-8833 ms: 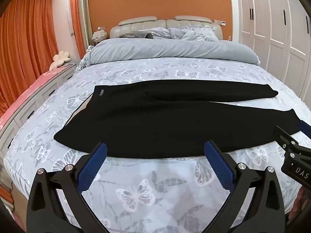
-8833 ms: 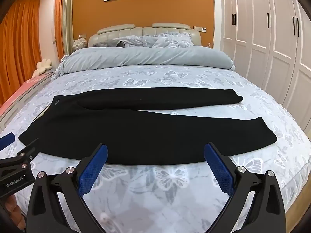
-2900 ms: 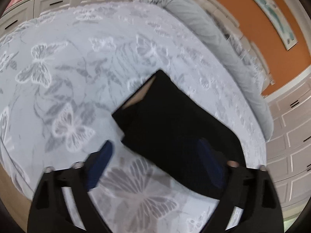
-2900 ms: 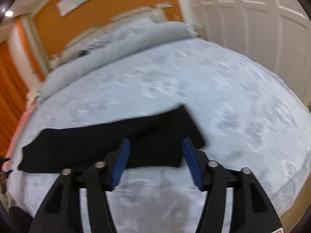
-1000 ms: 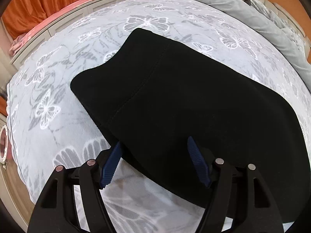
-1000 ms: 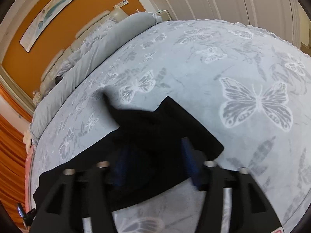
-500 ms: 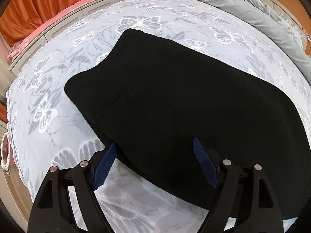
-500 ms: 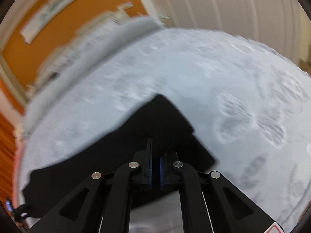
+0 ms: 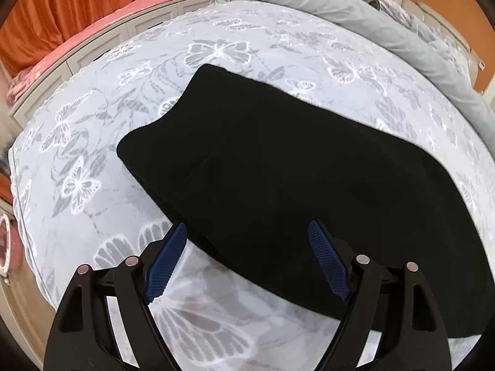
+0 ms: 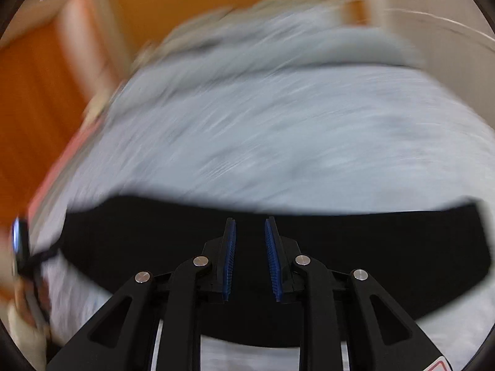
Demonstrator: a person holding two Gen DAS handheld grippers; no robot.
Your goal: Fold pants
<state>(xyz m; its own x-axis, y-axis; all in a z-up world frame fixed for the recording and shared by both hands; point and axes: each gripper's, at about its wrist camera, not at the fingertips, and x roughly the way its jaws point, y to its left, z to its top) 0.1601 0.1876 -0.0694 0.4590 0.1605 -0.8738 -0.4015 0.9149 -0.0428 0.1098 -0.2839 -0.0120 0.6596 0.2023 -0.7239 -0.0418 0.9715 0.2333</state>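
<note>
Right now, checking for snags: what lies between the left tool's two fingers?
Left wrist view: only the black pants' near edge and butterfly bedspread between the open tool's fingers.

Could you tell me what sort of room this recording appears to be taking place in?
It looks like a home bedroom. The black pants lie on a bed covered with a butterfly-print bedspread, a rolled grey duvet lies toward its head, and orange curtains hang beside it.
</note>
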